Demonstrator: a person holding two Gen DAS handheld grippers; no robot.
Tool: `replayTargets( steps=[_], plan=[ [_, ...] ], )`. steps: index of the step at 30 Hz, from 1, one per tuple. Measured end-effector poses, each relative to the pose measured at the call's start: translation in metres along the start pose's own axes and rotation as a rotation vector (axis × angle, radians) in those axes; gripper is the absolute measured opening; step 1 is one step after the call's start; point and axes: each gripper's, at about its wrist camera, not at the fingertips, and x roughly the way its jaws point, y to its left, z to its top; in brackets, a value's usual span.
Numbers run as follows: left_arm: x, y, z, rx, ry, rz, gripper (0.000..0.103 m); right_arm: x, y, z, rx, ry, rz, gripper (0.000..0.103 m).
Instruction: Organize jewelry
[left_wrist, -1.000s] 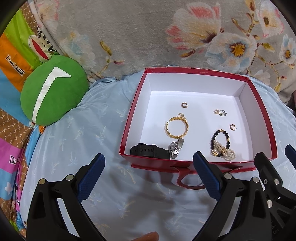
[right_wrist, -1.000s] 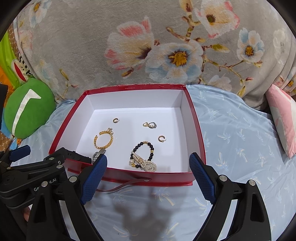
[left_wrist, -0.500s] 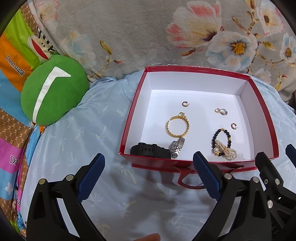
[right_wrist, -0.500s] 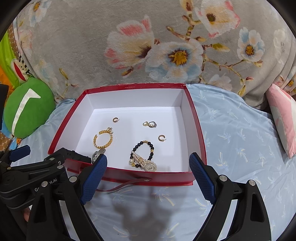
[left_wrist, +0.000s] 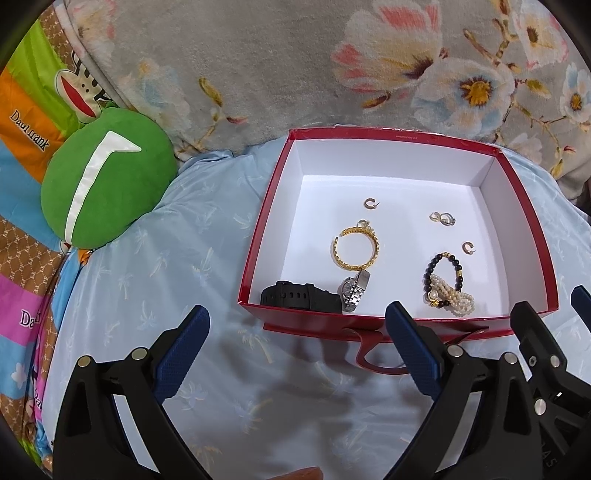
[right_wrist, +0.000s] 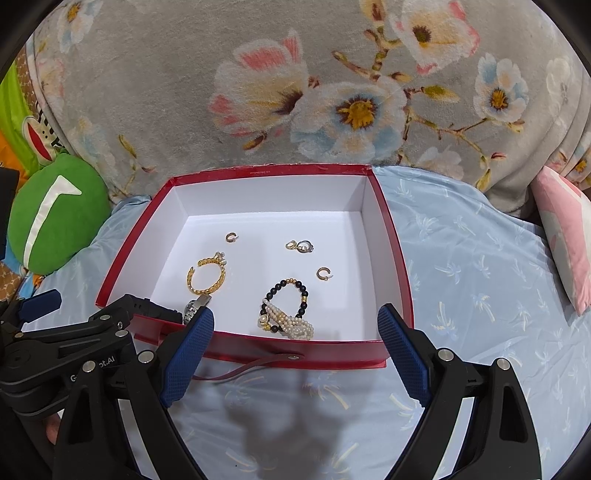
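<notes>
A red box (left_wrist: 532, 236) (right_wrist: 400, 266) with a white inside lies on the pale blue bedsheet. In it are a gold bangle (left_wrist: 354, 249) (right_wrist: 207, 275), a black bead bracelet (left_wrist: 443, 277) (right_wrist: 286, 301) with a pearl strand (right_wrist: 291, 323), a black watch (left_wrist: 301, 297), a silver watch (left_wrist: 354, 290) (right_wrist: 195, 308) and several small earrings (left_wrist: 441, 218) (right_wrist: 299, 246). My left gripper (left_wrist: 297, 345) hangs open just in front of the box's near left corner. My right gripper (right_wrist: 295, 350) stands open over the box's front wall. Neither holds anything.
A green round cushion (left_wrist: 105, 177) (right_wrist: 55, 212) lies left of the box. A grey flowered blanket (left_wrist: 332, 74) rises behind it. A pink pillow (right_wrist: 565, 236) sits at the right edge. A red strap (right_wrist: 251, 365) trails from the box's front wall onto the sheet.
</notes>
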Motion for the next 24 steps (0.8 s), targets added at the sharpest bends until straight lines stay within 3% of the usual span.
replayTargets(
  steps=[12,24],
  plan=[
    [-0.0014,-0.0013,-0.0023,-0.001,-0.028,0.024,0.093,0.0003,0.0004,0.0001,0.003,0.001,0.000,0.088],
    [0.0033,-0.0036,-0.0020,0.007,-0.002,-0.002,0.093,0.0028,0.0013,-0.0060,-0.001,-0.005,-0.010,0.088]
  ],
)
